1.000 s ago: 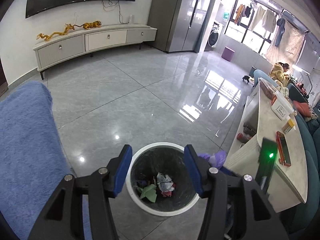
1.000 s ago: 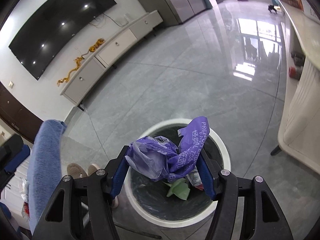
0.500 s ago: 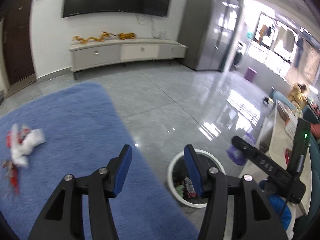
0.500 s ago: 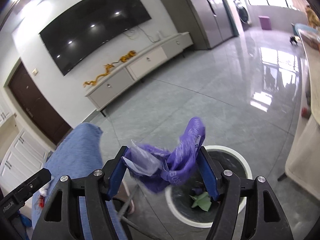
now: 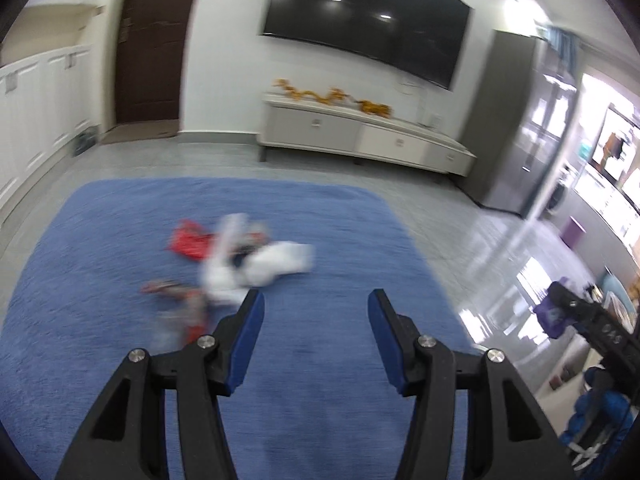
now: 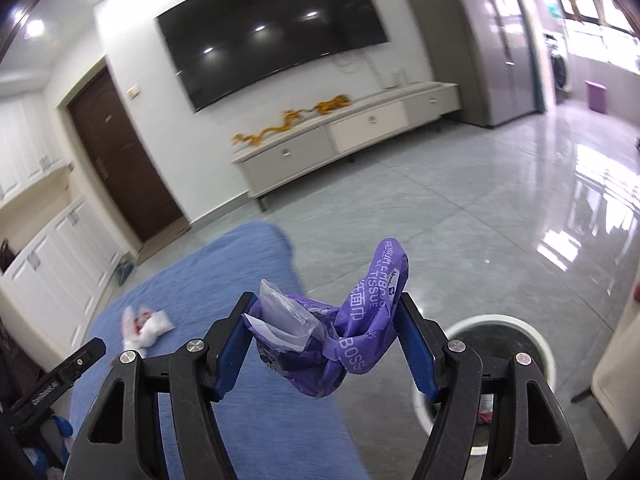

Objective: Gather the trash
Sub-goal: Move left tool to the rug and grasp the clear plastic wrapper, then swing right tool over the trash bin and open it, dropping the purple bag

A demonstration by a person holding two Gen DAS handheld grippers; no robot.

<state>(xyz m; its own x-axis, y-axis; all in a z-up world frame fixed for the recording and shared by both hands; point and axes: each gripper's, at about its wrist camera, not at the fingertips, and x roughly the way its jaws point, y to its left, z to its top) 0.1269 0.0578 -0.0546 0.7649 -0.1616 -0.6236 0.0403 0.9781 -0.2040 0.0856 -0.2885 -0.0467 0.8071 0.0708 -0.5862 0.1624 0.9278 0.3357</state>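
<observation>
My right gripper (image 6: 326, 322) is shut on a crumpled purple tissue wrapper (image 6: 340, 332) and holds it up, above and to the left of the white-rimmed trash bin (image 6: 532, 334). My left gripper (image 5: 314, 322) is open and empty above the blue rug (image 5: 320, 400). A blurred pile of white and red trash (image 5: 244, 260) lies on the rug ahead and to the left of its fingertips. The pile also shows small in the right wrist view (image 6: 146, 326). The right gripper also appears at the right edge of the left wrist view (image 5: 592, 324).
A low white TV cabinet (image 5: 360, 136) and a wall TV (image 5: 364, 28) stand at the back. White cupboards (image 5: 36, 112) line the left wall beside a dark door (image 5: 156, 40). Glossy grey tile floor (image 6: 500, 208) lies right of the rug. A pale table edge (image 6: 620, 344) is beside the bin.
My left gripper has swung left from over the bin to the rug and the trash pile. My right gripper has lifted and turned left, still holding the purple wrapper.
</observation>
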